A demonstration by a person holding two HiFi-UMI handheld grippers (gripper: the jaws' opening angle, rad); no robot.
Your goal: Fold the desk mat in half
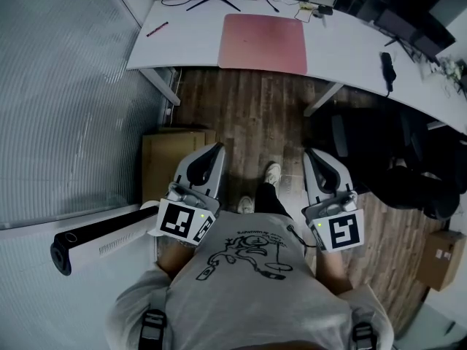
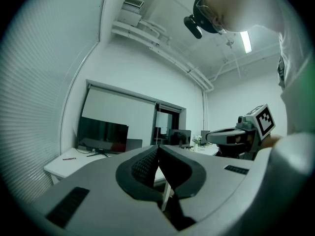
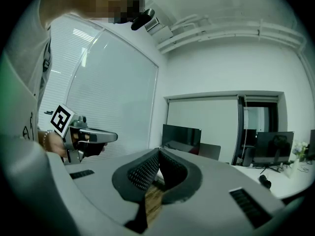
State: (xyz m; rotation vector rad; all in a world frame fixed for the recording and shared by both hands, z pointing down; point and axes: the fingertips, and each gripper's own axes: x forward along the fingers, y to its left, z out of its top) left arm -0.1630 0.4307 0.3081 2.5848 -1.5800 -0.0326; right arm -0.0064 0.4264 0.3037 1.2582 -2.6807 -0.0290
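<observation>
A pink desk mat (image 1: pixel 263 42) lies flat and unfolded on the white desk (image 1: pixel 339 48) at the top of the head view. I stand well back from the desk, over a wooden floor. My left gripper (image 1: pixel 217 148) and right gripper (image 1: pixel 309 153) are held close to my body, side by side and pointing toward the desk. In the left gripper view the left gripper (image 2: pixel 157 147) has its pads meeting with nothing between them. The right gripper (image 3: pixel 159 152) looks the same in its own view. Neither touches the mat.
A black office chair (image 1: pixel 379 152) stands under the desk at the right. A cardboard box (image 1: pixel 164 159) and a white tower unit (image 1: pixel 102 239) lie on the floor at my left, beside a glass wall. On the desk are a red pen (image 1: pixel 157 28) and a black device (image 1: pixel 387 70).
</observation>
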